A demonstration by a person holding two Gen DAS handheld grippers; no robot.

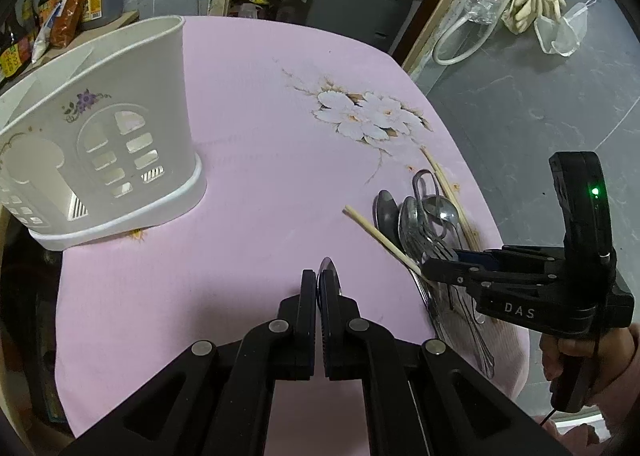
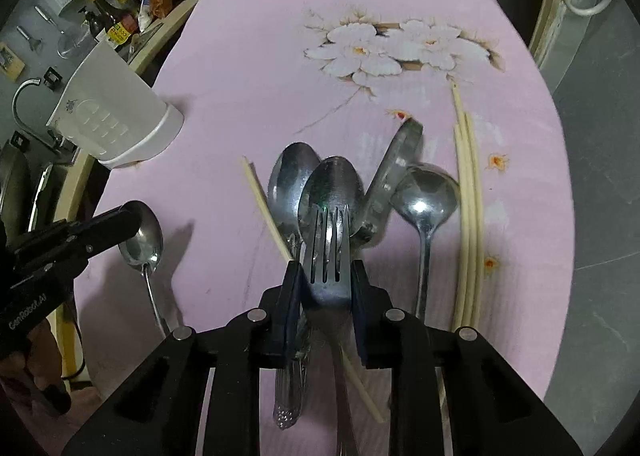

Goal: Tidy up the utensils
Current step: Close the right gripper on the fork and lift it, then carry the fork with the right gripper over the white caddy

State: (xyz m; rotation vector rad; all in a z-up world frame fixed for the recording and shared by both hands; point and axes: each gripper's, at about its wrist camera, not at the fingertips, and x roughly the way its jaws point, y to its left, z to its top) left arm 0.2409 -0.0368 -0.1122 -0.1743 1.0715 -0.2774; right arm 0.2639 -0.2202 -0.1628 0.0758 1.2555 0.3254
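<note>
A white utensil holder stands at the table's left; it also shows in the right wrist view. A pile of metal spoons and wooden chopsticks lies at the right. My left gripper is shut on a spoon, whose bowl sticks out past the fingertips above the cloth. My right gripper is over the pile with its pads around a fork, tines pointing away. In the left wrist view the right gripper sits over the pile.
A pink floral cloth covers the table. Bottles and sauce packets stand on a shelf at the back left. The table's right edge drops to a grey floor. A single chopstick lies left of the spoons.
</note>
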